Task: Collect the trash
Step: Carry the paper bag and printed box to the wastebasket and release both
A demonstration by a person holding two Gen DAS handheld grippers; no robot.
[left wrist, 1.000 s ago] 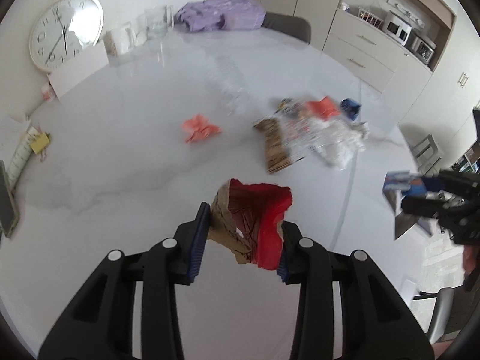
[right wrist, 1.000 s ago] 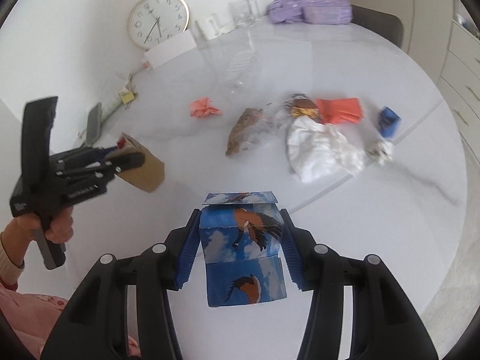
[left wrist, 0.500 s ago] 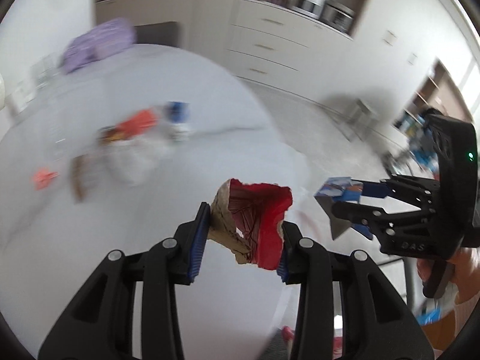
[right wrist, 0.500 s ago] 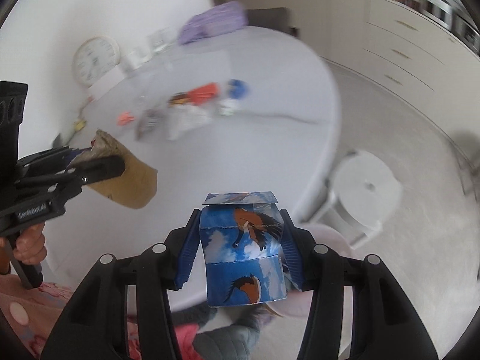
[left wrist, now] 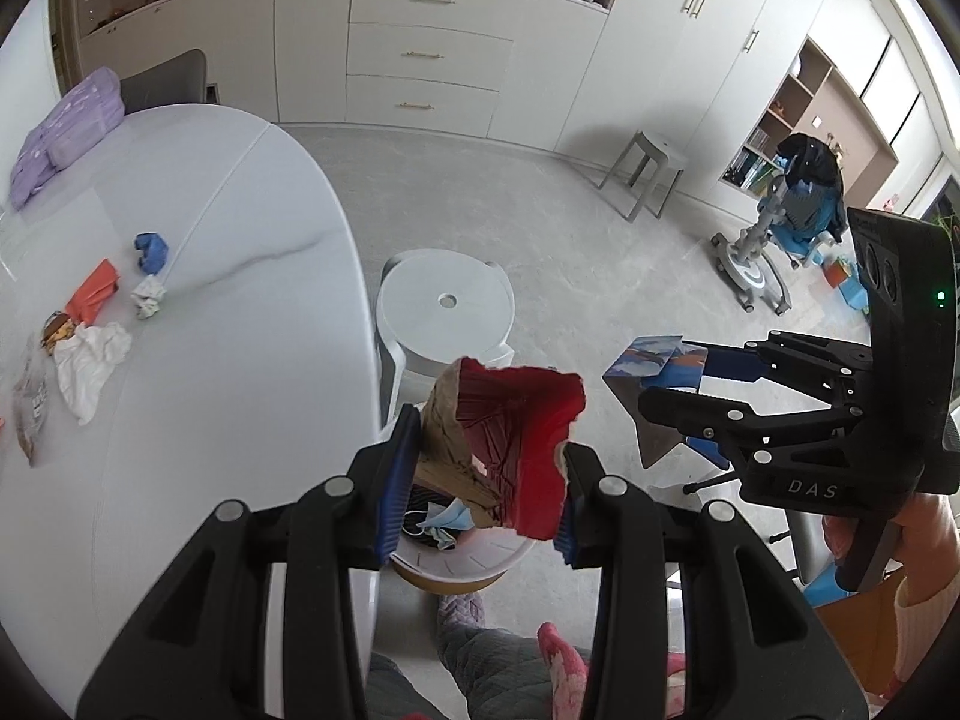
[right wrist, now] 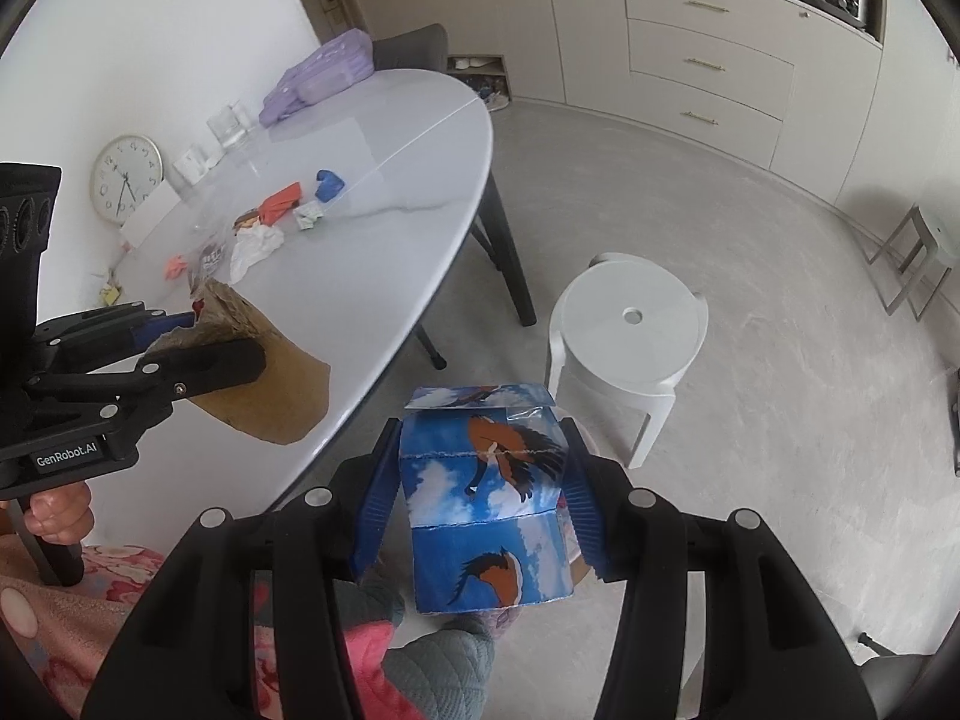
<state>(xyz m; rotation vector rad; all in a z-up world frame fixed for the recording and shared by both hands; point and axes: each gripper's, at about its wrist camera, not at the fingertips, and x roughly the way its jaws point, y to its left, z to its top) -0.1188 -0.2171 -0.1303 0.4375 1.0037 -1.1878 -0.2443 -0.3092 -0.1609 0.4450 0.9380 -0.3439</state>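
My left gripper point(left wrist: 480, 480) is shut on a torn red and brown paper wrapper point(left wrist: 510, 438), held off the table's edge above a small bin point(left wrist: 468, 558) with trash inside. In the right wrist view the same gripper point(right wrist: 198, 348) shows at the left with the brown wrapper point(right wrist: 270, 384). My right gripper point(right wrist: 480, 498) is shut on a blue carton printed with birds point(right wrist: 486, 510); it also shows in the left wrist view point(left wrist: 666, 396) to the right of the wrapper. More trash point(left wrist: 90, 360) lies on the white table point(left wrist: 210, 420): crumpled white paper, an orange wrapper, a blue scrap.
A white plastic stool point(left wrist: 447, 306) stands on the floor by the table's edge. A purple pack point(right wrist: 324, 72), glasses and a wall clock point(right wrist: 126, 177) sit at the table's far side. Cabinets and drawers line the back wall. A person's legs and slippers are below.
Both grippers have swung right, away from over the table to past its edge, each keeping its piece of trash. The bin and stool have come into view.
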